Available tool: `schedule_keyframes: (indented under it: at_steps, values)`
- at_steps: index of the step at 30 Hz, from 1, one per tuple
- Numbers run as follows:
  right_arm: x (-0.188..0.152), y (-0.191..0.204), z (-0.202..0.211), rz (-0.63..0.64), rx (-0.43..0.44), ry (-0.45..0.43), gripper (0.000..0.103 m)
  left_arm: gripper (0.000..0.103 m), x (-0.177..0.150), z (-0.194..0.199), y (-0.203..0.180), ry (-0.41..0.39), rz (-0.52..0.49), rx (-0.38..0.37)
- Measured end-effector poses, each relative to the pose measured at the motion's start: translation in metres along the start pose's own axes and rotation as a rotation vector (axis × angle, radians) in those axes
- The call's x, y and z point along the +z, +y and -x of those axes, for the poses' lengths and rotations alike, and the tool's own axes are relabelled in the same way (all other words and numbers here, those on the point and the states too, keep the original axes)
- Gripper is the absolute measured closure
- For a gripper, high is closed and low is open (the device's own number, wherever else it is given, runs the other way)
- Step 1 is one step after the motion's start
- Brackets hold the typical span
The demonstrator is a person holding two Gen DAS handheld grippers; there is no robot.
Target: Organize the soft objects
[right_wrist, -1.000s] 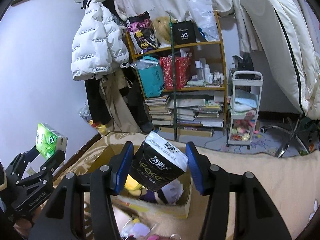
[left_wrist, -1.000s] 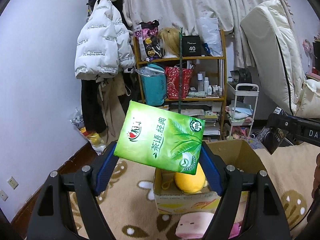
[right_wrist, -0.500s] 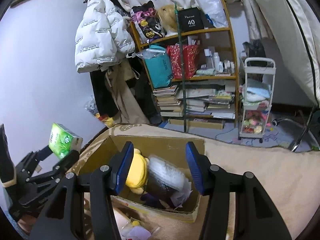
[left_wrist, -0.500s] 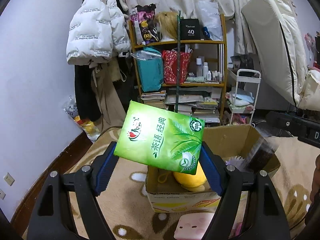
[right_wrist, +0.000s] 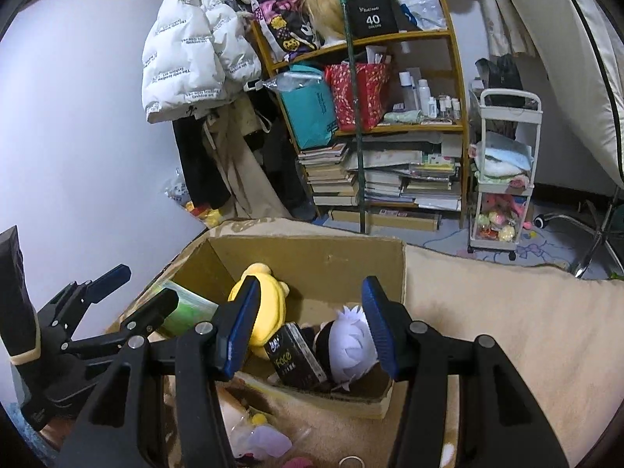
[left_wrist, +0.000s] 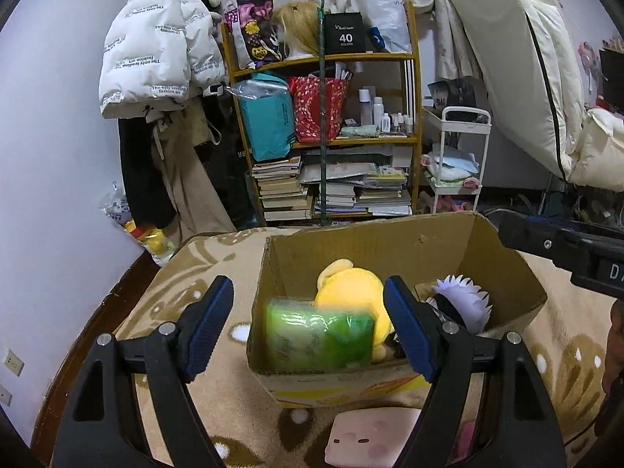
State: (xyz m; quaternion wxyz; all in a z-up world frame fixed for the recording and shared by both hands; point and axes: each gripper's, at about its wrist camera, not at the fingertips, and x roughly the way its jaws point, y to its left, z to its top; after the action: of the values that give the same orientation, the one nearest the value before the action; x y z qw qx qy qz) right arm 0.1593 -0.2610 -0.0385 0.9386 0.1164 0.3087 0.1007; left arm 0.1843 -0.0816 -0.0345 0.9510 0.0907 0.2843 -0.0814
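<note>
An open cardboard box [left_wrist: 370,230] [right_wrist: 312,241] stands on the beige patterned blanket. Inside lie a yellow plush [left_wrist: 351,284] [right_wrist: 265,312], a doll with white spiky hair [left_wrist: 462,298] [right_wrist: 353,343] and a black tissue pack [right_wrist: 296,355]. The green tissue pack [left_wrist: 319,337] [right_wrist: 187,308] shows blurred at the box's left inner wall, clear of the pads. My left gripper [left_wrist: 308,288] [right_wrist: 146,284] hangs open over the box's near left edge. My right gripper [right_wrist: 312,284] is open and empty above the black pack and the doll.
A pink soft item [left_wrist: 366,436] lies on the blanket in front of the box, with small plush bits [right_wrist: 265,436] nearby. Behind stand a crowded bookshelf [left_wrist: 323,148], a white trolley [right_wrist: 503,171] and a hanging white jacket [left_wrist: 156,50]. A folded mattress leans at the right.
The green pack has left my left gripper and dropped into the box. The black pack fell from my right gripper into the box earlier. Both grippers have sunk toward the box.
</note>
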Motion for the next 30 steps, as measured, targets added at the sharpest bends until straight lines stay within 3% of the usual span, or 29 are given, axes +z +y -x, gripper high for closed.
schedule_keyframes:
  at_steps: [7,9,15,22,23,30]
  values:
    - [-0.005,-0.002,0.002,-0.01,0.0,0.022,0.045,0.024,-0.002,0.001,0.008,0.03,0.032,0.008]
    - [-0.006,-0.001,0.004,-0.018,0.0,0.022,0.041,0.014,-0.002,0.007,0.012,0.015,0.049,0.011]
    - [-0.011,-0.001,0.012,-0.036,-0.001,0.019,0.027,0.012,-0.004,0.024,0.021,-0.01,0.071,0.037]
    - [-0.017,-0.005,0.028,-0.121,0.048,0.031,0.0,0.008,-0.011,0.046,0.025,0.006,0.074,0.033]
    - [-0.017,-0.004,0.031,-0.127,0.057,0.03,0.0,0.004,-0.012,0.049,0.026,0.006,0.074,0.034]
    - [-0.022,0.009,0.053,-0.099,0.043,0.033,0.0,0.003,-0.021,0.069,0.033,0.056,0.102,-0.004]
